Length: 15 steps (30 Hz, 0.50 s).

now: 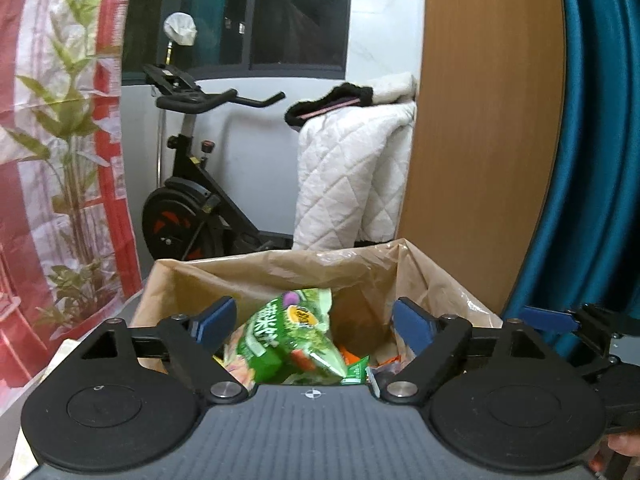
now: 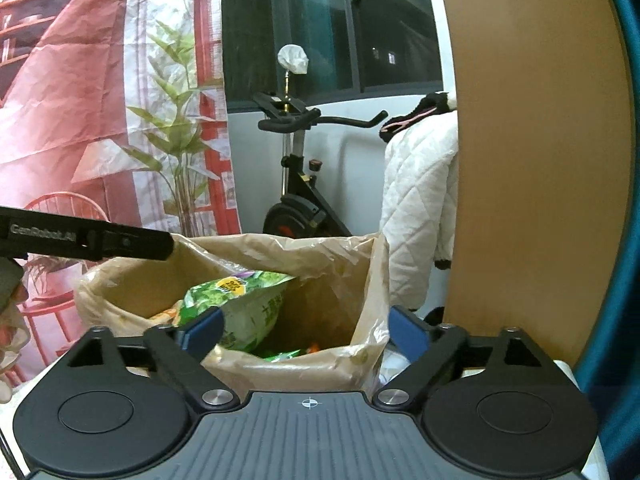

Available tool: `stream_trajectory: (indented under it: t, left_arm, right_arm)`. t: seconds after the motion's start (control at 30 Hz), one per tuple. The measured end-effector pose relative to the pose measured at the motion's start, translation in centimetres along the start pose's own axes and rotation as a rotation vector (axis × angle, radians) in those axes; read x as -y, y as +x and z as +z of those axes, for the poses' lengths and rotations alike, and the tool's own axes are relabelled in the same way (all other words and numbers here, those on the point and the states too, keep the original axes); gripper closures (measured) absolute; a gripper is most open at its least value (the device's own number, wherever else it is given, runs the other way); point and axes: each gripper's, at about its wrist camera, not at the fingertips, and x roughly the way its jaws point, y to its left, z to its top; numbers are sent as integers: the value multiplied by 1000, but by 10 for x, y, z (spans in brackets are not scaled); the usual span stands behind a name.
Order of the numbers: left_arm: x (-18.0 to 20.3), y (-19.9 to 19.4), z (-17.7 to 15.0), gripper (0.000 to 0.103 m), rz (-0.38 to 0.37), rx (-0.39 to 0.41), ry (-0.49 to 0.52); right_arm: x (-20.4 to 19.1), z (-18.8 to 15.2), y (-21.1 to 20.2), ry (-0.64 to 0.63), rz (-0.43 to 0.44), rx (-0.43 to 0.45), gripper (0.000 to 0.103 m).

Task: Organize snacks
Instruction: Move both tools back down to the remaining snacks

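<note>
Over the box (image 1: pixel 280 276) both your tools stand wide, with nothing gripped between the pads. Your left tool (image 1: pixel 314 326) hangs above the opening; its blue pads (image 1: pixel 414 326) flank the green bag (image 1: pixel 280 340) without touching it. That bag lies tilted inside the box, on top of other packets (image 1: pixel 356 370) deeper down. A brownish liner (image 2: pixel 372 280) covers the box walls and spills over the rim.

Your right tool (image 2: pixel 306 332) sits at the near edge of the box, its left pad (image 2: pixel 202 330) in front of the green bag (image 2: pixel 240 308), apart from it. From the right wrist view, the left tool's black finger (image 2: pixel 120 242) reaches in over the far left rim. Behind the box stand an exercise bike (image 1: pixel 192 184), a white quilt (image 1: pixel 352 176) and a wooden panel (image 1: pixel 480 128).
</note>
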Motion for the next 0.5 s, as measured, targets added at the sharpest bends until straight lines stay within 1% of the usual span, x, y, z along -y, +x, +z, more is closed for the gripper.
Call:
stream_trajectory:
  t: [0.07,0.2,0.37,0.5]
  left_arm:
    - [-1,-10,0,12,9,6,0]
    - [-5,-30,-4,9,20,22,3]
    - [-8,-49,-14,8,22,19,5]
    - [-16,-66,-32,8,24,1,4]
  right_arm:
    - [-4,-2,-8,8,0,0,4]
    - [-12,-4,-21,17,0,-7,1]
    - [-21,-14,-38,19,-4,-12,1]
    - [-28,-30,-51,35,1,-19,1]
